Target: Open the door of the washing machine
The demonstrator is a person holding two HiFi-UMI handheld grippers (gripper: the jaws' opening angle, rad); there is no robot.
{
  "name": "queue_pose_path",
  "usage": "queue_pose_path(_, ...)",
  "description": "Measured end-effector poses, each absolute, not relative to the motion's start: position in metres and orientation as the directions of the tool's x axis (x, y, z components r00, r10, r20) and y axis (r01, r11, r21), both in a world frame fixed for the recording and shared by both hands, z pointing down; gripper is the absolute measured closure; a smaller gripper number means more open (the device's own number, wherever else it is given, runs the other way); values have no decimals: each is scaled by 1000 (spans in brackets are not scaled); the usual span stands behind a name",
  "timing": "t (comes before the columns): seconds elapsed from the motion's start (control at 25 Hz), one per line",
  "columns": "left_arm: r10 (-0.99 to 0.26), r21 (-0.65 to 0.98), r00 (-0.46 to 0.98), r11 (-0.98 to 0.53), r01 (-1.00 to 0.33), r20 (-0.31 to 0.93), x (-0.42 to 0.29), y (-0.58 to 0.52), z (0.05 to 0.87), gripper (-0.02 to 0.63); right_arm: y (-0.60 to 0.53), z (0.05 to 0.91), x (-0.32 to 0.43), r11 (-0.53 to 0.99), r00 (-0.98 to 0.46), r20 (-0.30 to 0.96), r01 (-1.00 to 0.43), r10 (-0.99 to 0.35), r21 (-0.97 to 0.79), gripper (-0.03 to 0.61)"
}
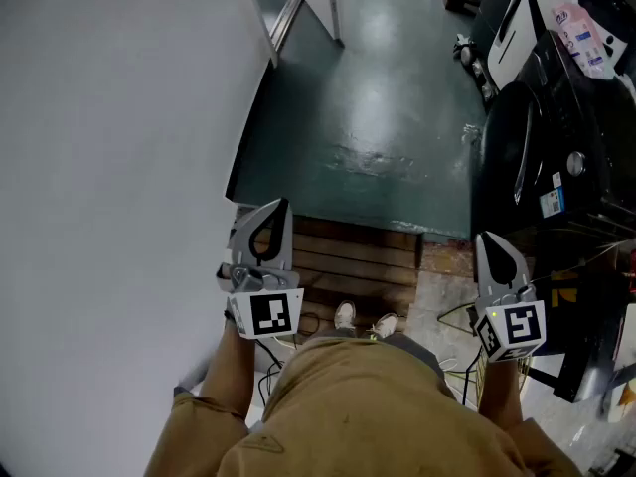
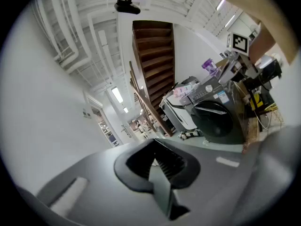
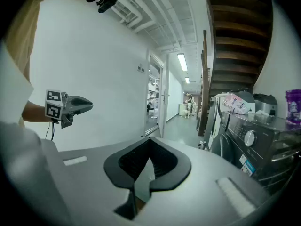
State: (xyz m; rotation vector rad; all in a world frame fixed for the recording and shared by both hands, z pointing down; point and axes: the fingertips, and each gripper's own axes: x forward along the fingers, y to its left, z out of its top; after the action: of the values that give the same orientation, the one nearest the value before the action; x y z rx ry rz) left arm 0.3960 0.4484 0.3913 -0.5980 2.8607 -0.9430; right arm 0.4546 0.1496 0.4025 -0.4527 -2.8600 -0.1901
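The person's tan clothes fill the bottom of the head view, well left of the washer. Farthest left of the washer stands a white wall. Next comes the left gripper, held level. Its jaws are pressed together with nothing between them. Between it and the washer lie wooden boards, with the person's shoes at their near edge and a dark green floor behind them. The right gripper is near the washer's front and apart from it, tipped a little down. Its jaws are also clenched and empty. The washer is dark and stands at the right edge, with its round door closed. A pink packet lies on its top.
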Motion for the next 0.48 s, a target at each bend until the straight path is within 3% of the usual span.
queue_pose_path(0.48,-363,-575,-930,749,-330,61,402,449,389,554,149,403,459,933,-912,263,348,315,87,574)
